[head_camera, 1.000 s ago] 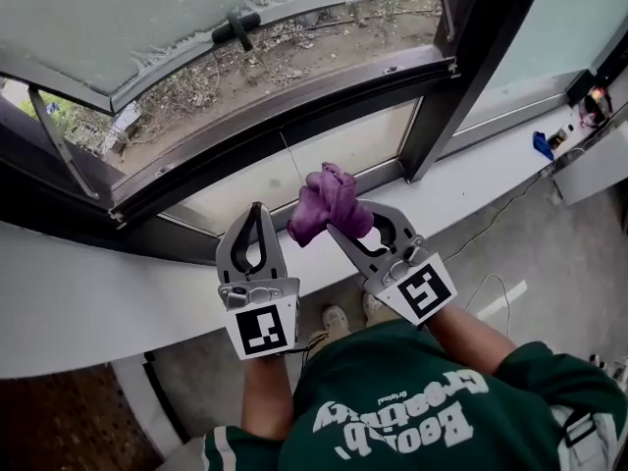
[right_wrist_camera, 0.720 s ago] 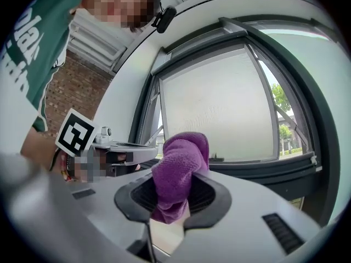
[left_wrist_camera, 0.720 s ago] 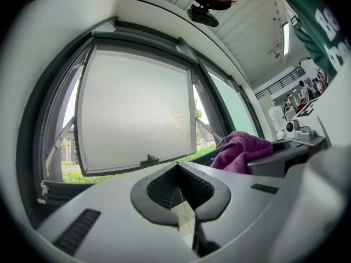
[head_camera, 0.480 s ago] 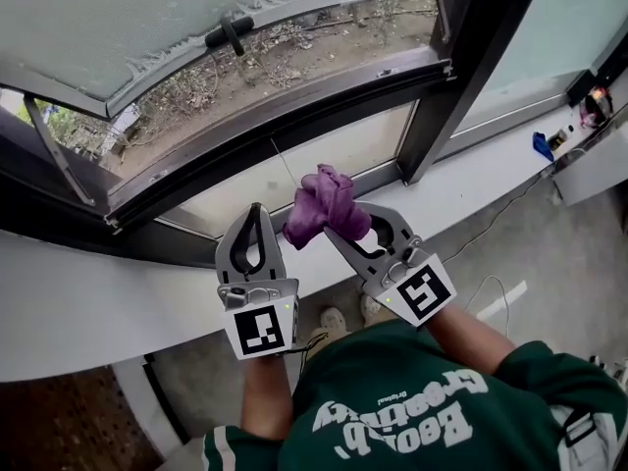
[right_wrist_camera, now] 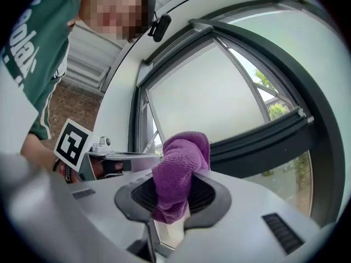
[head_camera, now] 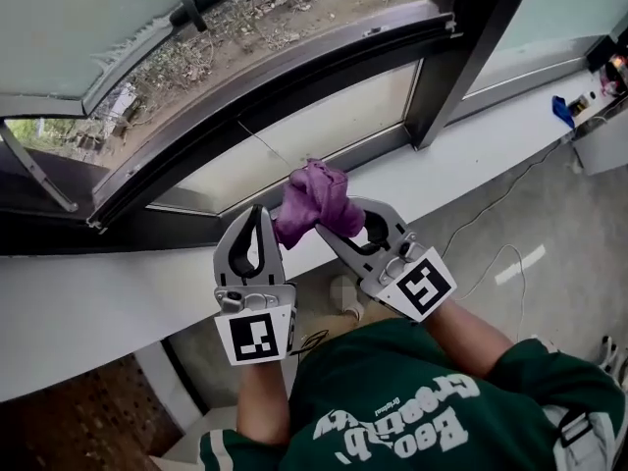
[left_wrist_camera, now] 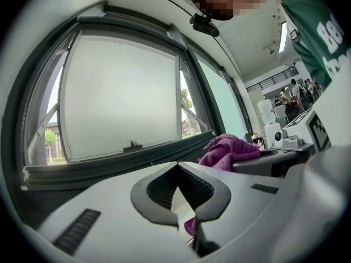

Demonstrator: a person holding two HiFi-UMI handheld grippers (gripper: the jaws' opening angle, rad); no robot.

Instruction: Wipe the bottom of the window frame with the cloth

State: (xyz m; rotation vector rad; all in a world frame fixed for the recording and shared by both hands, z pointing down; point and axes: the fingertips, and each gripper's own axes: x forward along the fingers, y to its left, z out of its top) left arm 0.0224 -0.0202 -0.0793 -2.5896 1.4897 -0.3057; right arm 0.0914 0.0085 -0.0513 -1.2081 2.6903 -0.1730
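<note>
Your right gripper (head_camera: 332, 226) has its jaws clamped on the purple cloth (head_camera: 314, 202), short of the window frame (head_camera: 294, 84). The left gripper (head_camera: 257, 212) jaws are together, empty. Reach forward, press the cloth onto its bottom rail and sweep steadily.

Lab-type rm: big window (head_camera: 461, 57), bench equip. (left_wrist_camera: 272, 133)

The purple cloth (head_camera: 316, 202) covers the right gripper's (head_camera: 334, 226) jaw tips in the head view, and its lower end is buried between them. On the sill (head_camera: 461, 160), the small blue thing (head_camera: 561, 111) at the far right is too small to tell. The window frame (head_camera: 294, 84) runs off the left and top edges.
</note>
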